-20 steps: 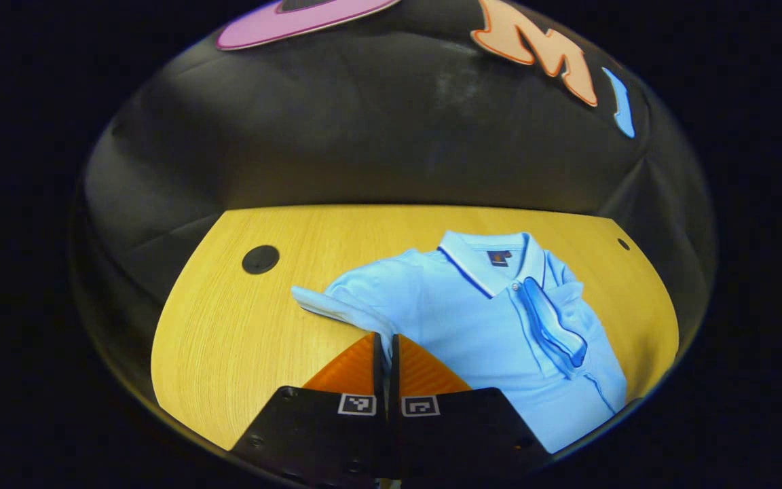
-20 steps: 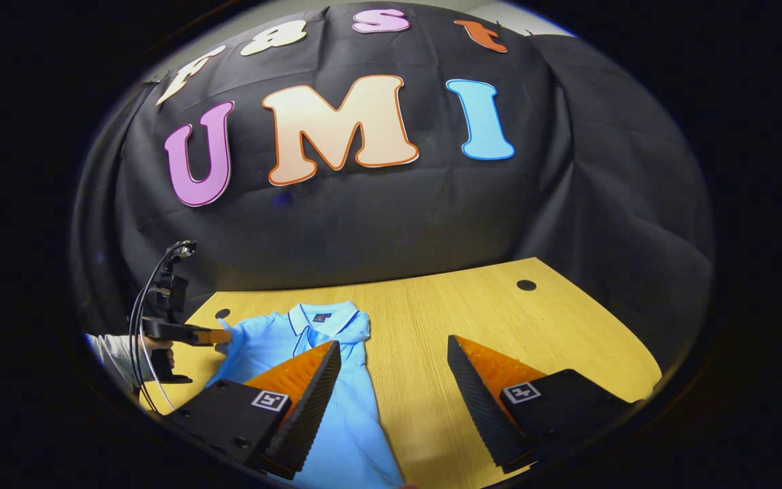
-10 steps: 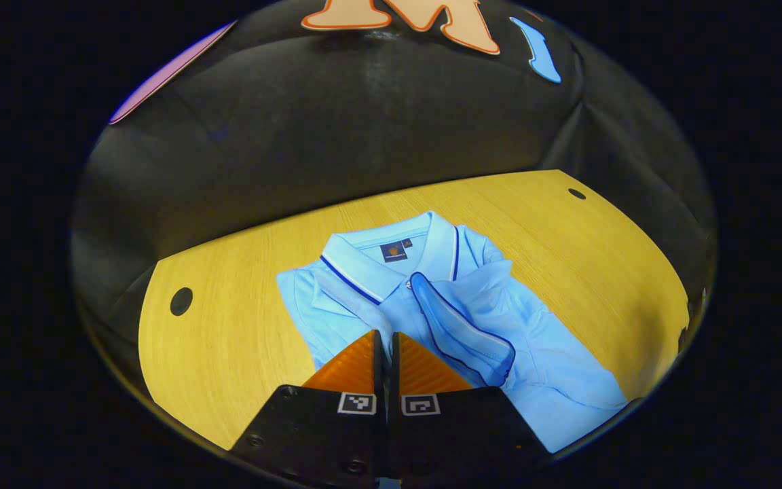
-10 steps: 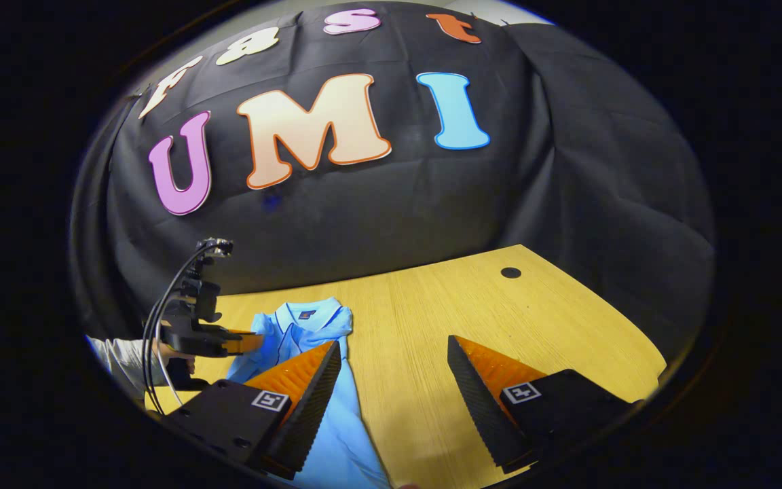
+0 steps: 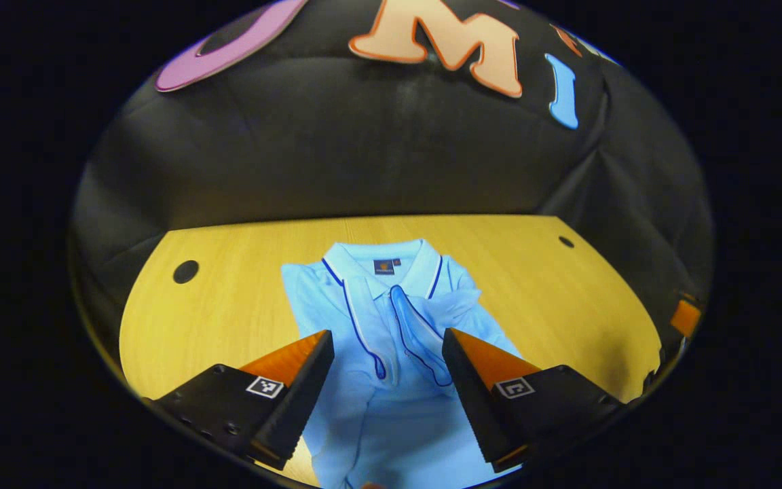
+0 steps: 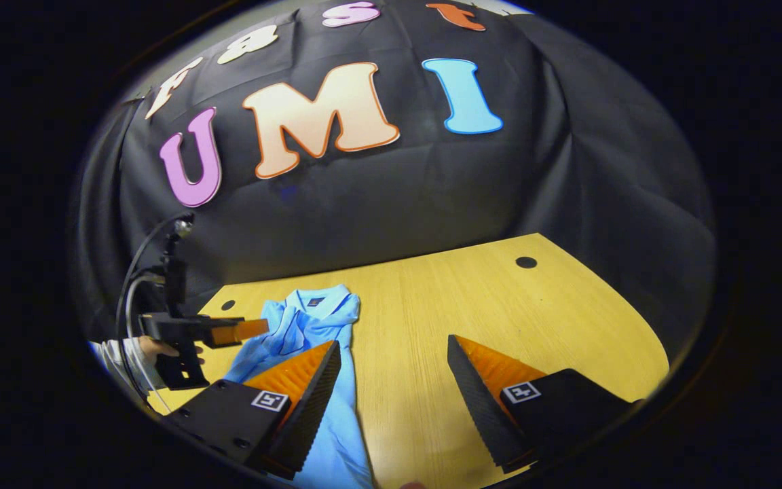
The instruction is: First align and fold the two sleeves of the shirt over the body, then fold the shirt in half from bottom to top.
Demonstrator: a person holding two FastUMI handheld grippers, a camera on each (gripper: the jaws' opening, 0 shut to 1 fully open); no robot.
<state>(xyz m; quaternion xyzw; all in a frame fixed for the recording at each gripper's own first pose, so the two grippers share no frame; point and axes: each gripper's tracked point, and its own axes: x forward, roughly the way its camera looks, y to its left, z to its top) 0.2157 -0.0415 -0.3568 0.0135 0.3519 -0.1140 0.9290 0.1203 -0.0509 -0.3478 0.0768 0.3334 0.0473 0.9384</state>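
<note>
Both sleeves (image 5: 398, 326) folded over shirt (image 5: 391, 407) on table (image 5: 228, 312); left gripper (image 5: 386, 356) above shirt, jaws wide; right gripper (image 6: 394, 367) beside shirt, jaws wide.

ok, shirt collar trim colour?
Dark blue piping on the light blue shirt collar; clearest in the left gripper view.

Light-blue polo shirt (image 5: 391, 380) flat on the wooden bench (image 5: 228, 299), collar at 12 o'clock, hem toward 6. Both short sleeves (image 5: 432, 319) are folded in over the chest, navy-piped cuffs lying side by side. Bottom half not yet folded.
</note>
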